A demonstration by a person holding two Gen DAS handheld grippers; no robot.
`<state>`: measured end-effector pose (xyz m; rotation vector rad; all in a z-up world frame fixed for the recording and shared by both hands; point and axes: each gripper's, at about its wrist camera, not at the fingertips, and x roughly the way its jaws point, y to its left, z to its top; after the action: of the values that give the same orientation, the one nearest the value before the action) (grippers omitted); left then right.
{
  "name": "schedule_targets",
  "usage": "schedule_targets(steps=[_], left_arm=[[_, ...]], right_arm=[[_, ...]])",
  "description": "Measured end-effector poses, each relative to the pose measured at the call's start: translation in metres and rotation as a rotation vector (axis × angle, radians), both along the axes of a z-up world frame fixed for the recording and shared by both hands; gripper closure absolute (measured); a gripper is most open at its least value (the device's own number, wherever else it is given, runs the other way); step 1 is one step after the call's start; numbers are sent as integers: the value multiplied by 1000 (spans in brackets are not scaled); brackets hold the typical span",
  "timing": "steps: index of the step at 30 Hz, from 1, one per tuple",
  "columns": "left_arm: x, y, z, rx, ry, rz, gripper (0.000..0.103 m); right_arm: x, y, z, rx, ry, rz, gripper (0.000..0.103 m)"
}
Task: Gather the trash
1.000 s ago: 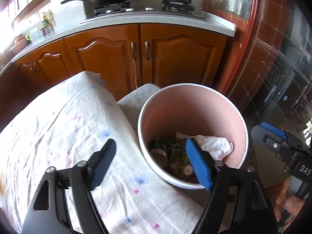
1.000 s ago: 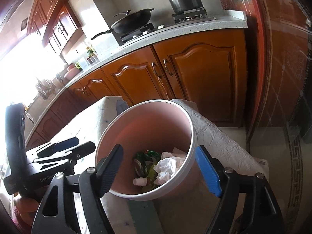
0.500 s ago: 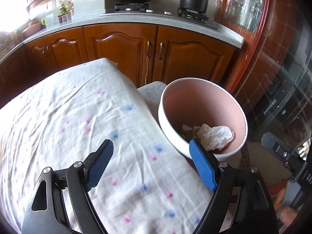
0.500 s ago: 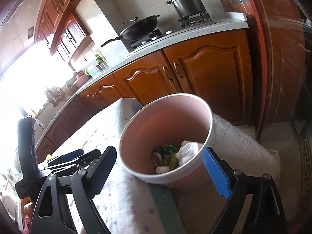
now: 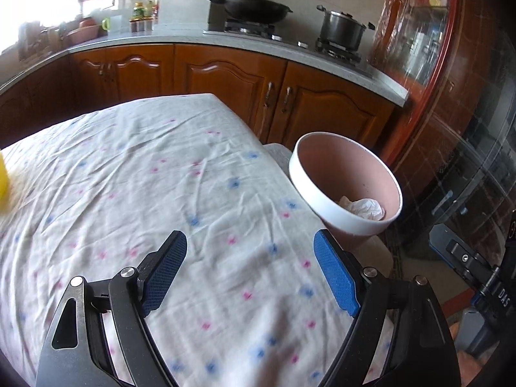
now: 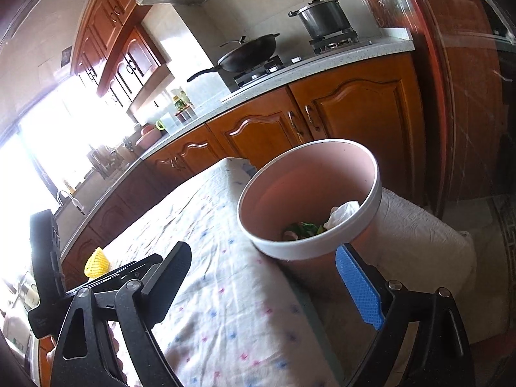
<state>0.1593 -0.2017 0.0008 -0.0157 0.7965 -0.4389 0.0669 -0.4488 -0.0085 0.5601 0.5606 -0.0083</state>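
Note:
A pink trash bin with a white rim (image 5: 325,190) stands beside the table's right end; it also shows in the right wrist view (image 6: 290,245). Crumpled white paper (image 5: 364,208) and green scraps (image 6: 304,228) lie inside. My left gripper (image 5: 254,274) is open and empty above the flowered tablecloth (image 5: 145,177), left of the bin. My right gripper (image 6: 264,287) is open and empty, below and in front of the bin. A yellow mesh piece (image 6: 95,261) lies at the table's far left end.
Wooden kitchen cabinets (image 5: 225,84) run behind the table, with a wok (image 5: 254,8) and a pot (image 5: 342,30) on the stove. A white-covered stool or seat (image 6: 419,235) stands right of the bin. A dark glass door (image 5: 467,161) is at right.
Both grippers have pulled back and up from the bin. The left one has swung left over the table, so the bin now sits smaller and to the right.

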Motion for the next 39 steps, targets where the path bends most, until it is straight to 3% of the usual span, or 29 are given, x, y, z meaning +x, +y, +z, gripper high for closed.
schedule_targets(steps=[11,24,31,39], left_arm=[[-55,44,2,-20,-111,65,13],[-117,84,-1,-18,-326,171,1],[-134,91,1,12,-375,208,0],[-141,97,-7,45,-371,241,0]], right_arm=[[-46,32,-6,-60,-111,-62,5],[-91,77,3,-274,-303,-98,0],[-102,103,21,-391,-430,-81,0],[-91,119,8,-375,-393,-25,0]])
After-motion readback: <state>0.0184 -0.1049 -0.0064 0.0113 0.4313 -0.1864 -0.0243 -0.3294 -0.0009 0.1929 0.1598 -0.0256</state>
